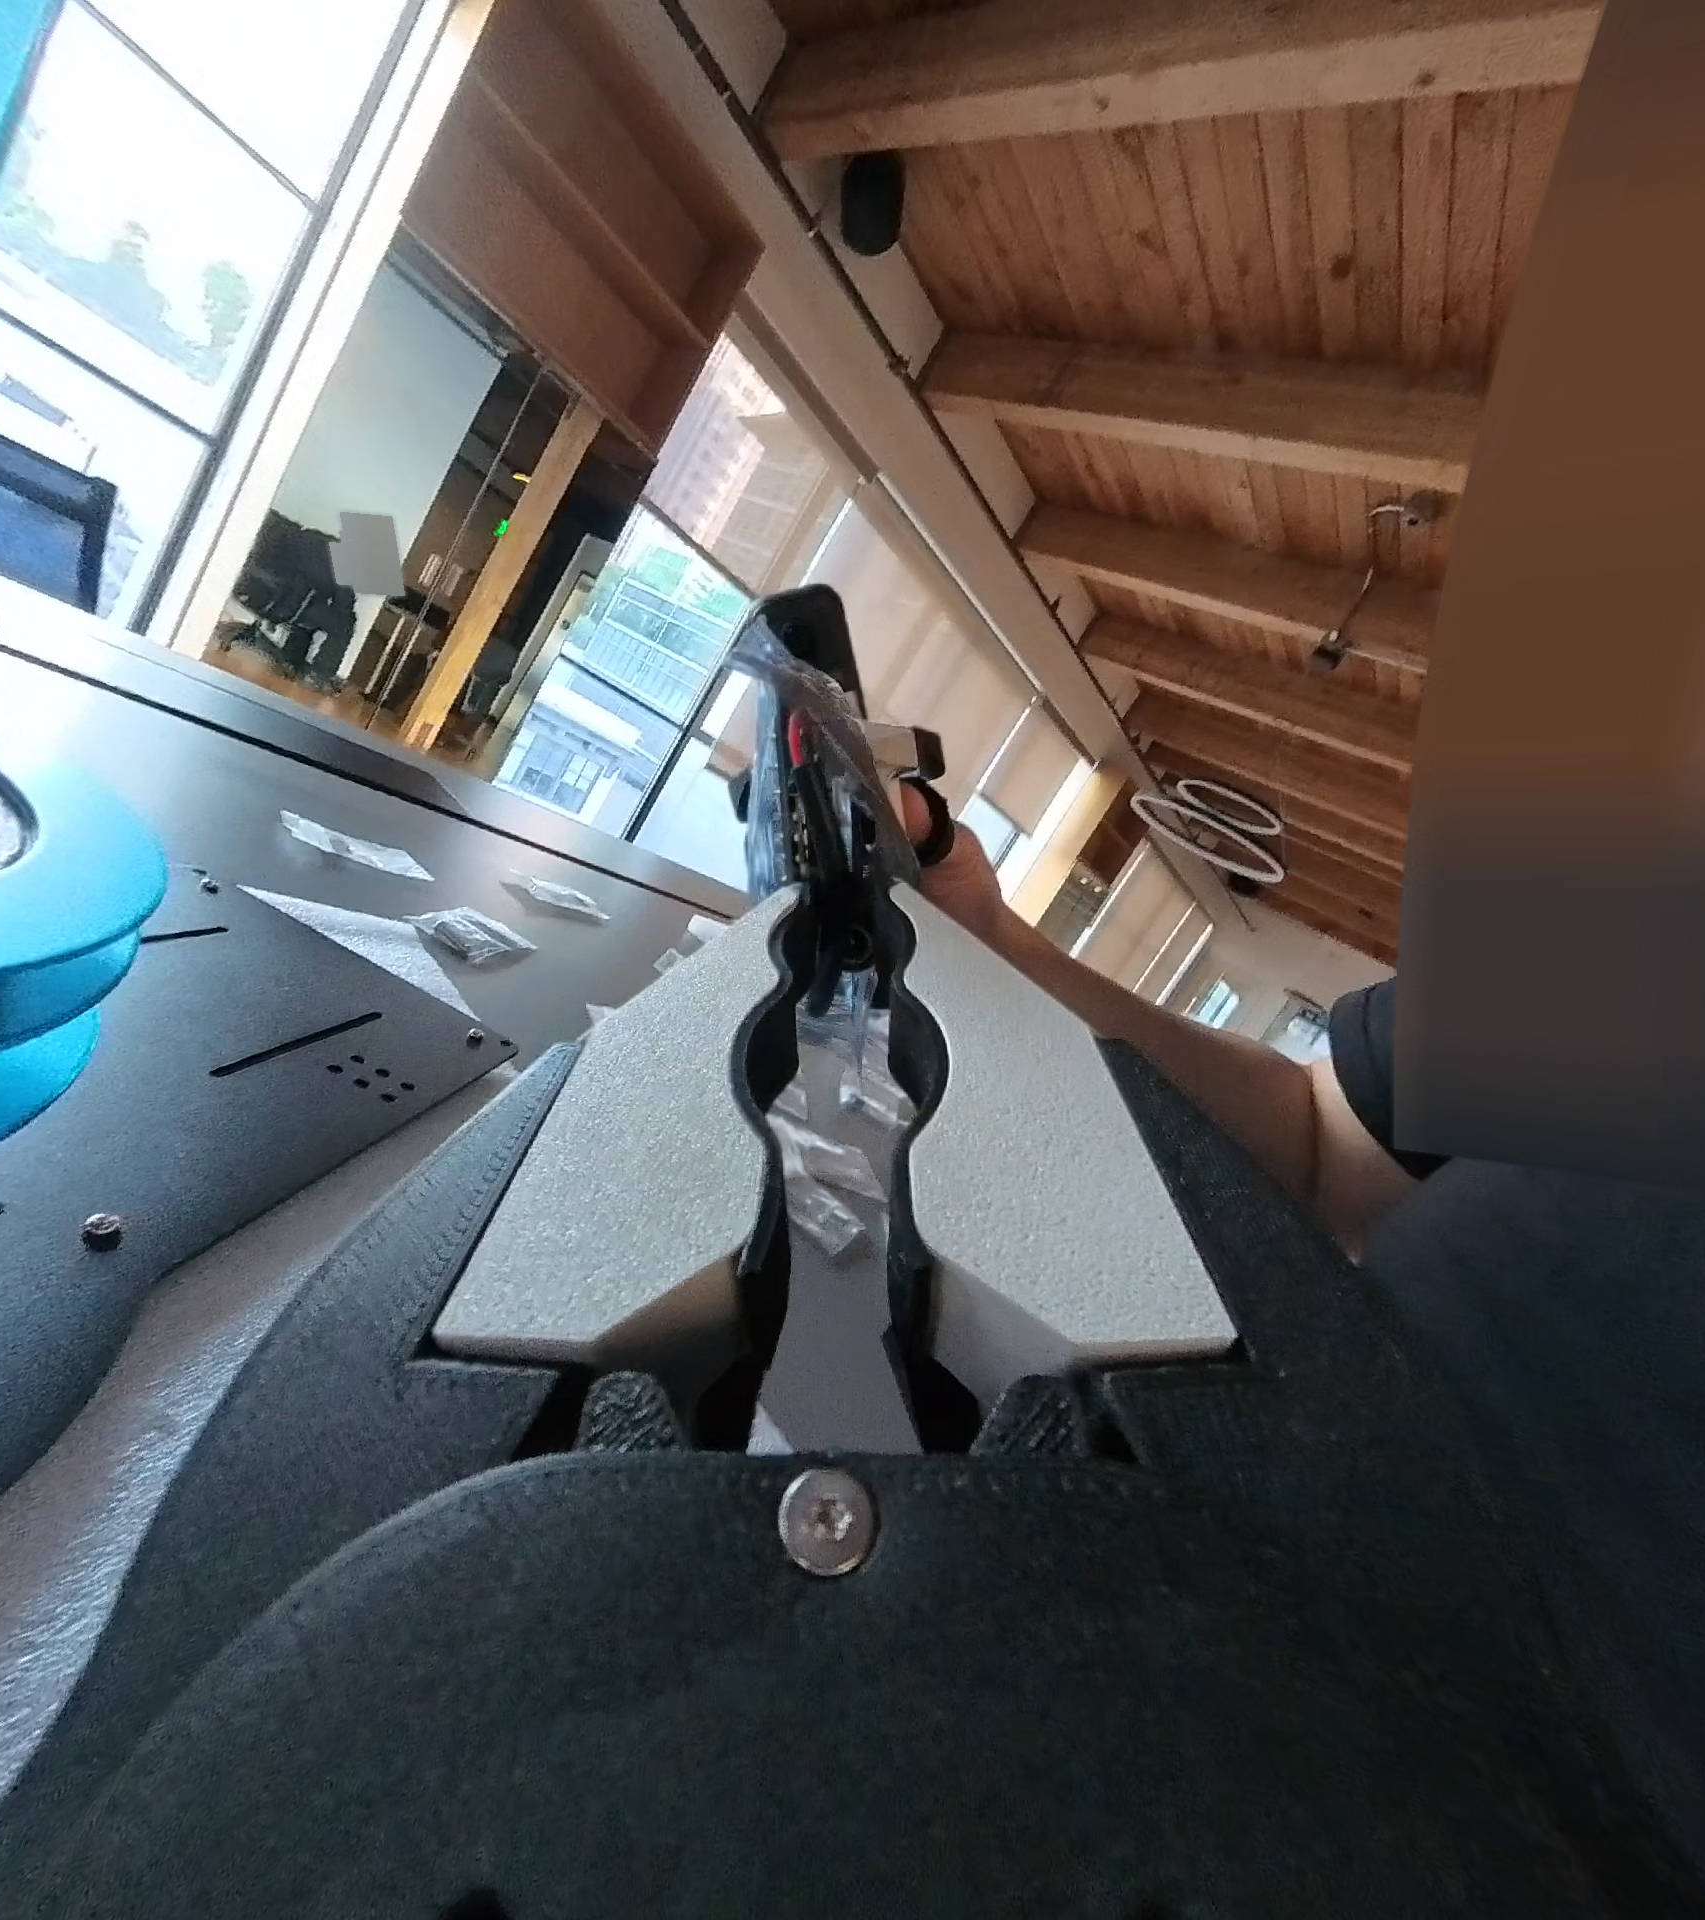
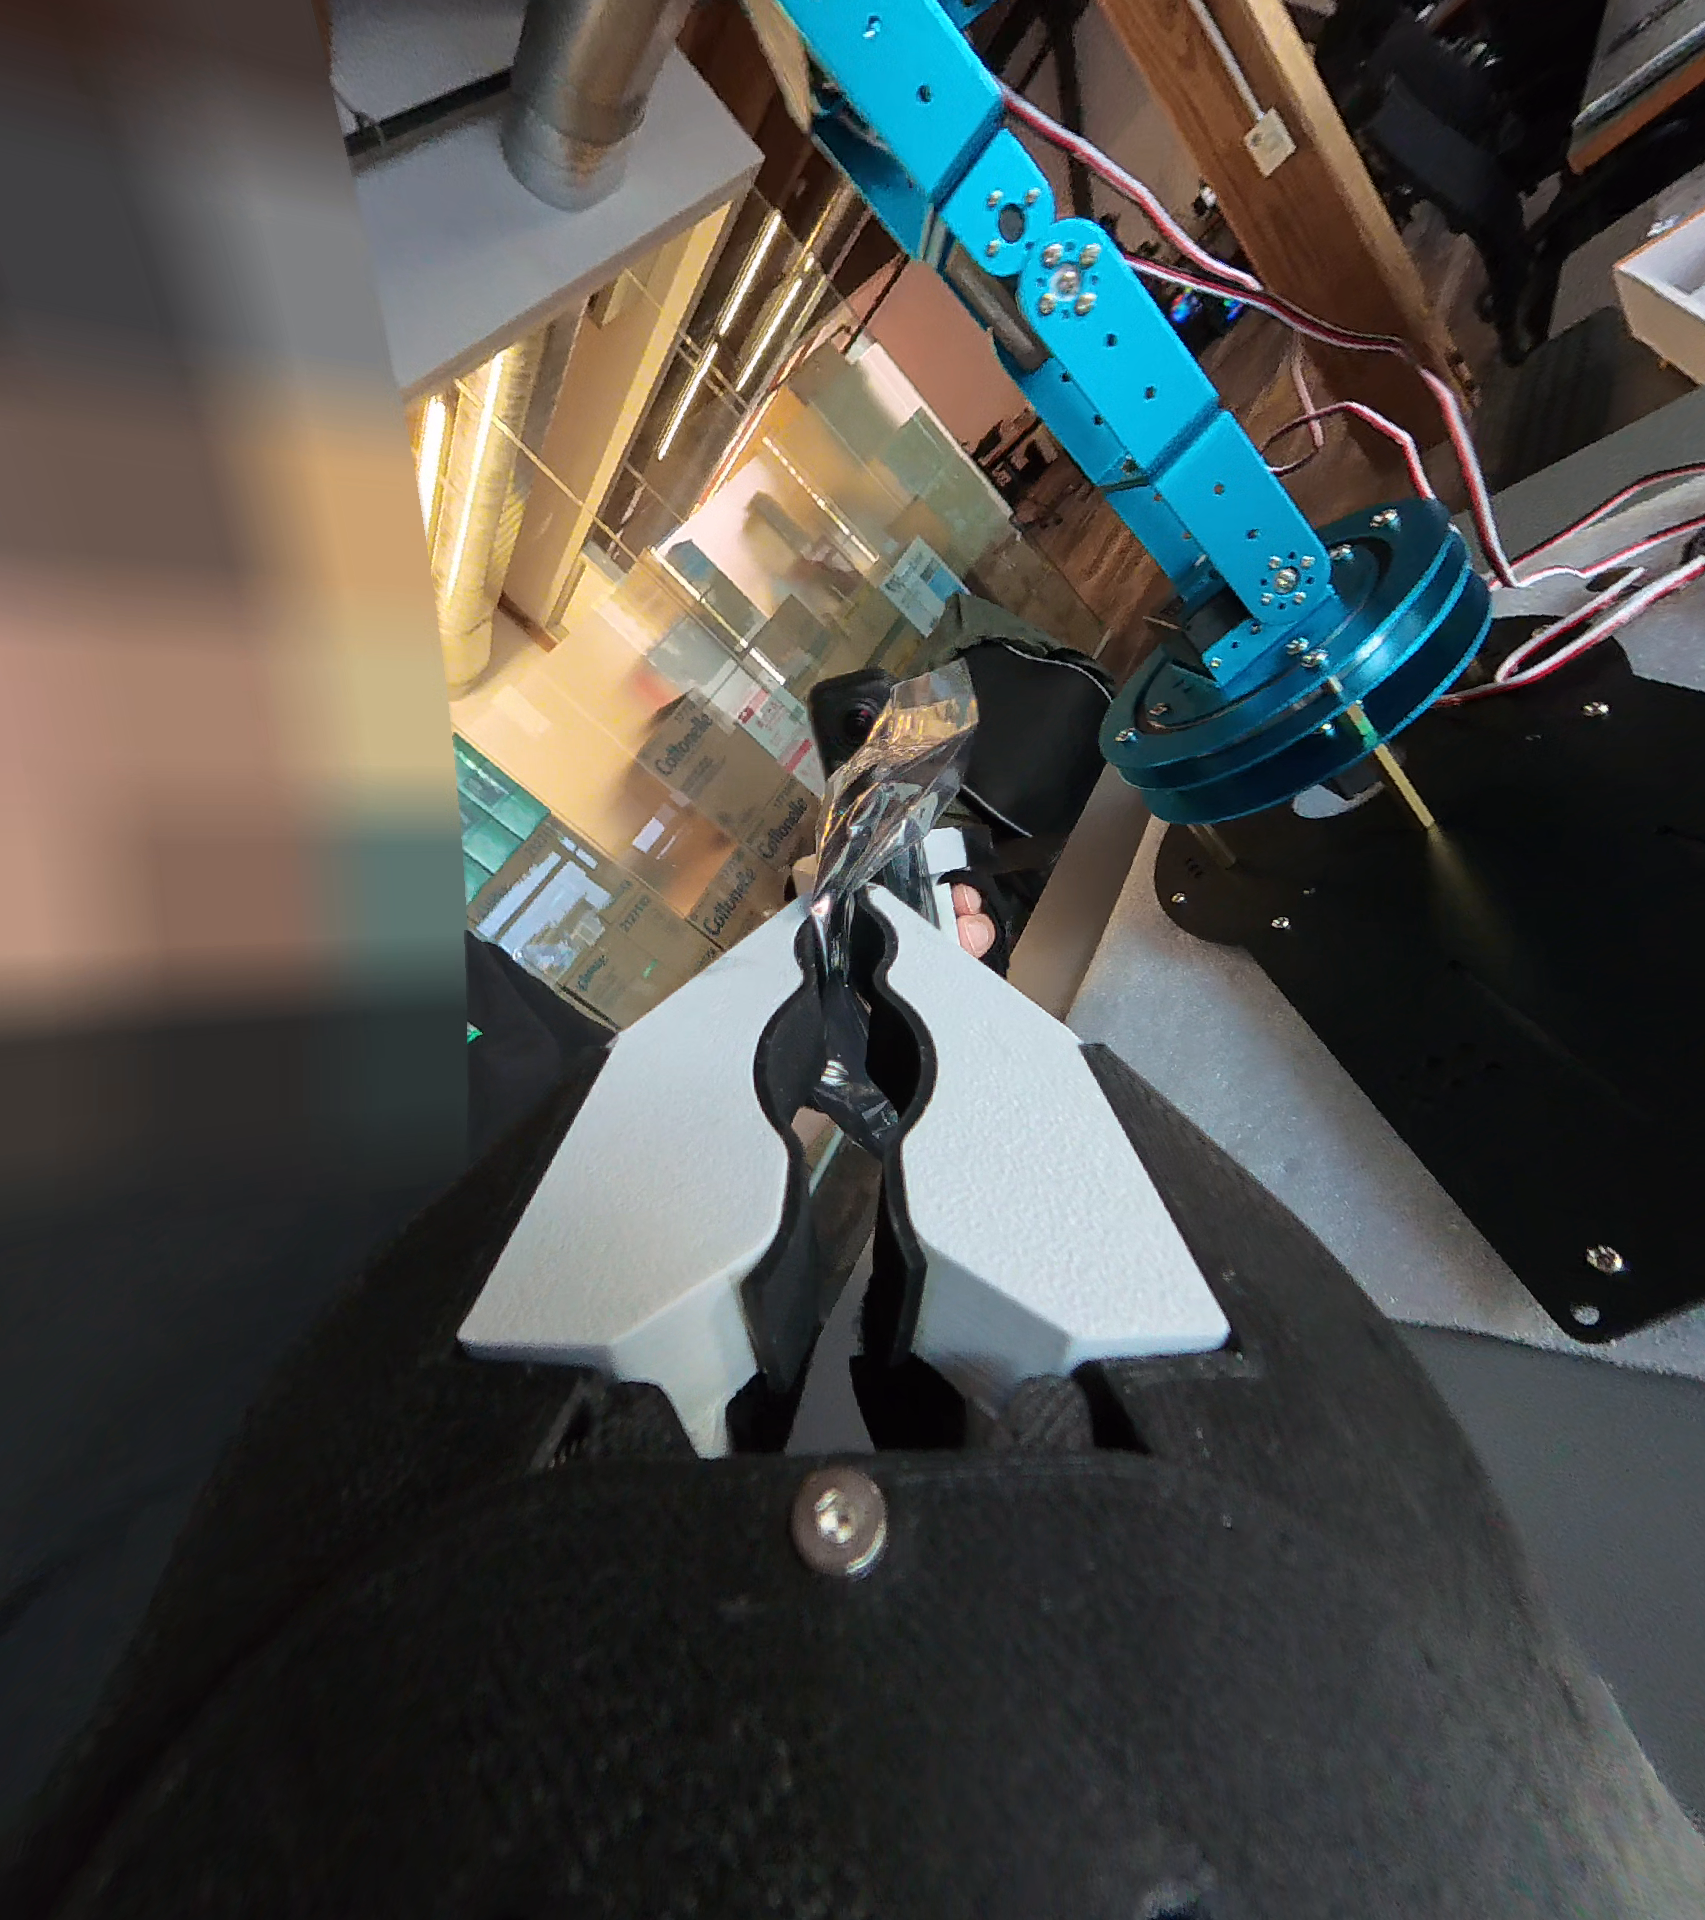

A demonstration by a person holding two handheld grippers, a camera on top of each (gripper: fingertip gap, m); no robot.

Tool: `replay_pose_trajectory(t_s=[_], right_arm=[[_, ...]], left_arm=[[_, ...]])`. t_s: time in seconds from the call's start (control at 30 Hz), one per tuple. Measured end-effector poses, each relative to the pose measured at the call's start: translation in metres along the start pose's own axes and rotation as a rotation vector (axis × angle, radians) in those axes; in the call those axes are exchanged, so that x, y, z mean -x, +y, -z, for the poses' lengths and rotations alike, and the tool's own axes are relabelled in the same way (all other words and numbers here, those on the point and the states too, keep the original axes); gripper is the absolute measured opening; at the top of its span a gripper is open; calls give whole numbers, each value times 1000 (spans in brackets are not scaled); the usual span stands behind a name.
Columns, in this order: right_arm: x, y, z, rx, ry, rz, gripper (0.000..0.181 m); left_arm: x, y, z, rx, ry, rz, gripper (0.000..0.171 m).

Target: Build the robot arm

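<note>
Both grippers pinch one clear plastic bag above the desk.

Left gripper (image 1: 832, 935) has its jaws pressed on the lower edge of the clear plastic bag (image 1: 806, 790), which holds dark parts with red wire, and the right gripper (image 2: 853, 925) pinches the crumpled top of the same bag, seen from the other side. Below lies the grey desk (image 1: 619, 894) with a black base plate (image 1: 328, 997), and on the plate stands a blue robot arm (image 2: 1118, 343) on its round blue base (image 2: 1347, 707). Several small clear packets (image 1: 474, 930) lie well apart on the desk. I judge that the bag is being pulled open; a good pull is slow and even, with both grips near the seam, so that the parts do not fly out.
</note>
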State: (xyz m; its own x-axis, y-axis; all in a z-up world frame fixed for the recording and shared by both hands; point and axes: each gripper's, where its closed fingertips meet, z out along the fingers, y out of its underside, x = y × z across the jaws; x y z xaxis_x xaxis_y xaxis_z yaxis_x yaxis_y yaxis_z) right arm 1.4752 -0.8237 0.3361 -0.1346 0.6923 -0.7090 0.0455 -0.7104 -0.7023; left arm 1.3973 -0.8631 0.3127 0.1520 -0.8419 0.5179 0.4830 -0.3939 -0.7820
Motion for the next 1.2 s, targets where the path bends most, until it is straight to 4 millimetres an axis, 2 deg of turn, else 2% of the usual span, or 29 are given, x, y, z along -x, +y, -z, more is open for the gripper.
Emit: replay_pose_trajectory(t_s=[0.27, 0.33, 0.47, 0.63, 0.87, 1.2], right_arm=[[-9, 2, 4, -30, 20, -48, 0], [-8, -2, 6, -63, 1, -60, 0], [-16, -3, 11, -81, 22, -72, 0], [-26, 4, 18, -83, 34, -92, 0], [-27, 3, 18, -89, 40, -84, 0], [-33, 5, 20, -76, 57, -85, 0]], left_arm=[[7, 9, -1, 87, -60, -56, 12], [14, 13, -1, 118, -102, -87, 25], [18, 14, -4, 124, -114, -85, 10], [23, 14, -8, 119, -143, -104, 19], [22, 16, -10, 125, -145, -117, 11], [27, 20, -11, 150, -117, 1, 10]])
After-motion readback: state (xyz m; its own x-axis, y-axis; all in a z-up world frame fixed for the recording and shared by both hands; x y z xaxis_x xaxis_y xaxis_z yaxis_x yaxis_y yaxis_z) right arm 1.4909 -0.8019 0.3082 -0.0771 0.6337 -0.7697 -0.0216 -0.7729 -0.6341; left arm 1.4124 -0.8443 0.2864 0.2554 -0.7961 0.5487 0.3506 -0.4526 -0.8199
